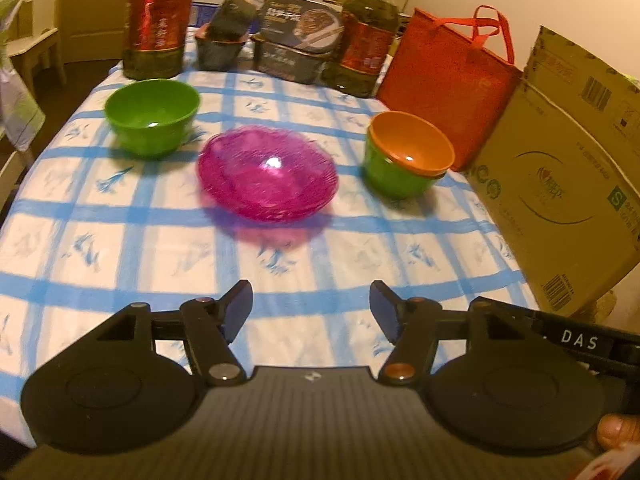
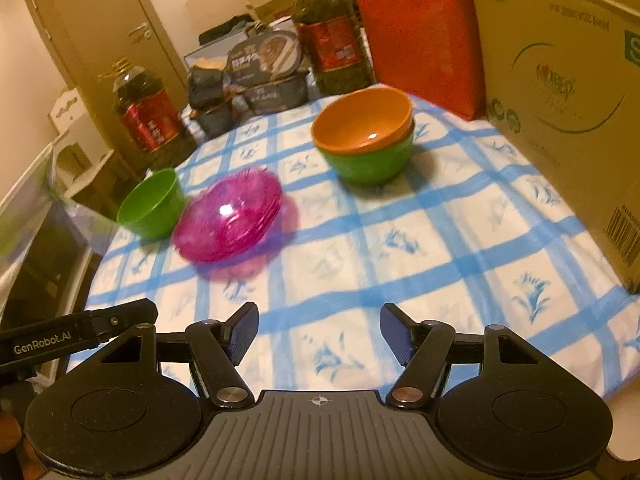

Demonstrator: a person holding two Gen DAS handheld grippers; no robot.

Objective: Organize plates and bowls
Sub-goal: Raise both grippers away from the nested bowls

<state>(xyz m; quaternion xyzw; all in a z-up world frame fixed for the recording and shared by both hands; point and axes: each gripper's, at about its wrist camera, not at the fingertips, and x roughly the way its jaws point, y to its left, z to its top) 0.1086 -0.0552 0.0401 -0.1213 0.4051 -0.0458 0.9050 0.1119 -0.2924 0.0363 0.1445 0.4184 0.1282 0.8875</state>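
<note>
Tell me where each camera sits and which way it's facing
Left wrist: on the left gripper, angled down over the table; own open jaws, a fingertip at lower right.
Right wrist: on the right gripper, angled down likewise; own open jaws, the other gripper's black arm at left.
Shared: pink plates, lone green bowl, orange bowl nested in green.

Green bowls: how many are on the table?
2. One green bowl stands alone left of the pink plates; the other green bowl holds an orange bowl, which may hide more.

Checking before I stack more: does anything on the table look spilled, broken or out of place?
Nothing spilled or broken. One green bowl stands alone at the left, while the orange bowl sits nested in a second green bowl. The pink plates are stacked slightly unevenly.
</note>
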